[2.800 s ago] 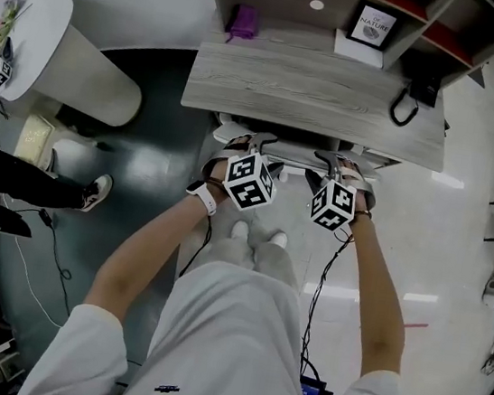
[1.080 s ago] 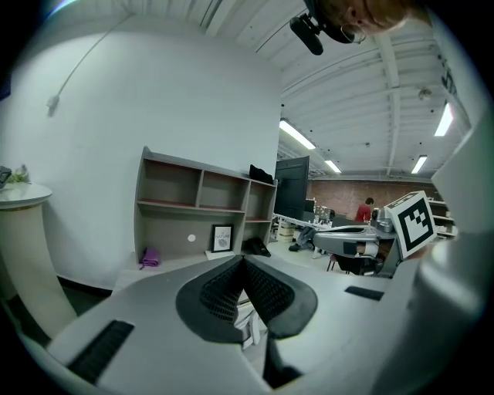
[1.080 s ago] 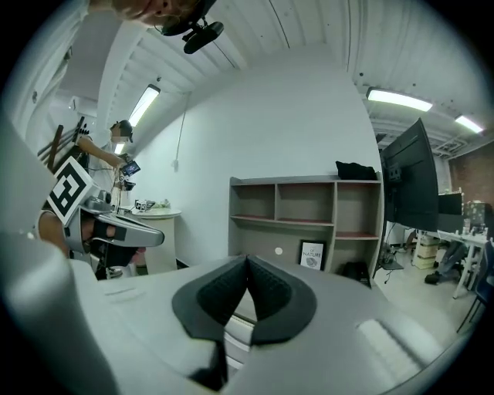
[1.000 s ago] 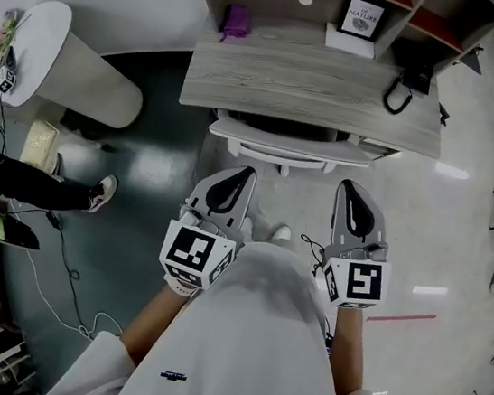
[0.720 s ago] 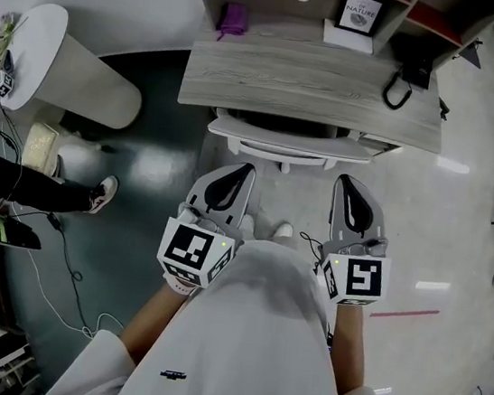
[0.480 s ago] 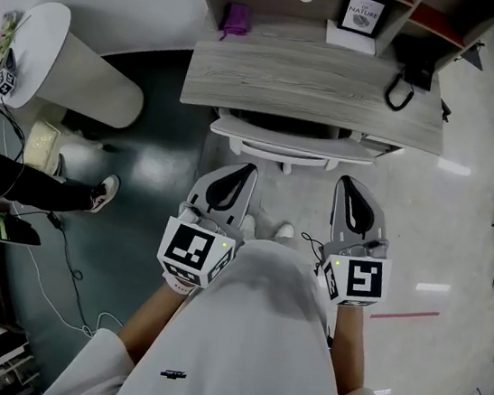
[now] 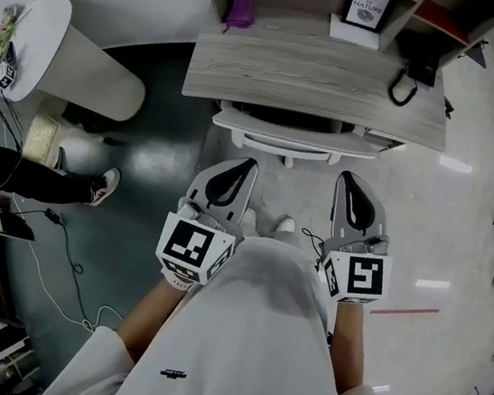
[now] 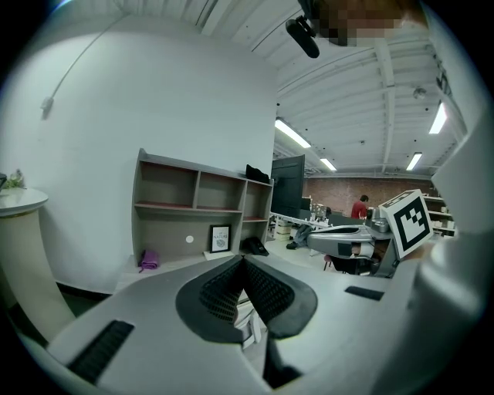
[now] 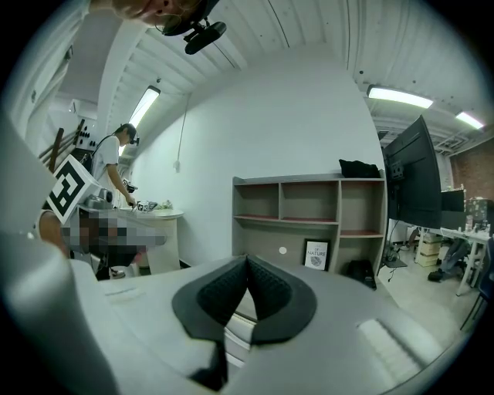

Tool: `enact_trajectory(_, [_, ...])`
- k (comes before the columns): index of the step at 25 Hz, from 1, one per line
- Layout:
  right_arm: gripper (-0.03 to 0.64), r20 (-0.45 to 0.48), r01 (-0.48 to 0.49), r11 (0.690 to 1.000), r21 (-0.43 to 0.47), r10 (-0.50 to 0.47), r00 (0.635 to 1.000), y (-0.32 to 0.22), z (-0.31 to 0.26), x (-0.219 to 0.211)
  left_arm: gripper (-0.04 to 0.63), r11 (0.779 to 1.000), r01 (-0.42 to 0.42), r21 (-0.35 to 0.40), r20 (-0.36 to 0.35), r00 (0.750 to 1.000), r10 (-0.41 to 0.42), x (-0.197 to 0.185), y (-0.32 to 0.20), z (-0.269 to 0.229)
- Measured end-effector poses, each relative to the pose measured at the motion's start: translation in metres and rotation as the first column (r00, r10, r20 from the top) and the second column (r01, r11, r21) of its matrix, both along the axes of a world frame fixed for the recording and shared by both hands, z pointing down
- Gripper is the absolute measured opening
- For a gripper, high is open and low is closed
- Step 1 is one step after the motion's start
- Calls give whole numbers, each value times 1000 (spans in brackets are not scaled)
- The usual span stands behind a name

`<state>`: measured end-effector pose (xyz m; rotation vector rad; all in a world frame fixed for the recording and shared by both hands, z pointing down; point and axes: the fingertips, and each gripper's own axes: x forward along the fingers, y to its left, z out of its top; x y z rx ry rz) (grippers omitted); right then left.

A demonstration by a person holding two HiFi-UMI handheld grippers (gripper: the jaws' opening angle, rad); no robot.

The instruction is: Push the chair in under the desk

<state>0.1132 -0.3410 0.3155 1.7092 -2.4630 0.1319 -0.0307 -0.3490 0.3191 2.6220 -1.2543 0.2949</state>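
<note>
Chair (image 7: 292, 138): tucked under the counter (image 7: 318, 79); only its white back rim shows along the counter's near edge.
Open room: a strip of pale floor (image 7: 292, 191) lies between the chair back and both claws.
Left claw (image 7: 244, 168): jaws pressed together, gripping nothing; pointed at the chair, apart from it.
Right claw (image 7: 347, 182): jaws together, empty; level with the left claw, also apart from the chair.

White wall (image 8: 154, 100) behind an open shelf unit (image 9: 309, 207). Round white pedestal table (image 7: 47, 32) off left. Dark glossy floor (image 7: 142, 164) there, pale floor (image 7: 465, 232) to the right. Strip lights (image 9: 400, 96) on a ribbed white ceiling (image 9: 293, 38).
</note>
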Motion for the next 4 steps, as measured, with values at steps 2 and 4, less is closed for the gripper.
enact_trajectory(2, [8,0,-1,1000,-4,1,1000,0,1,-1,6,1000,-5,6,0,1000,5,0,0,-2])
enact_trajectory(4, [8,-4,1,1000,-9,-2,1000,0,2,-1,6,1000,-8,9,-1,1000,8,0,1,-3])
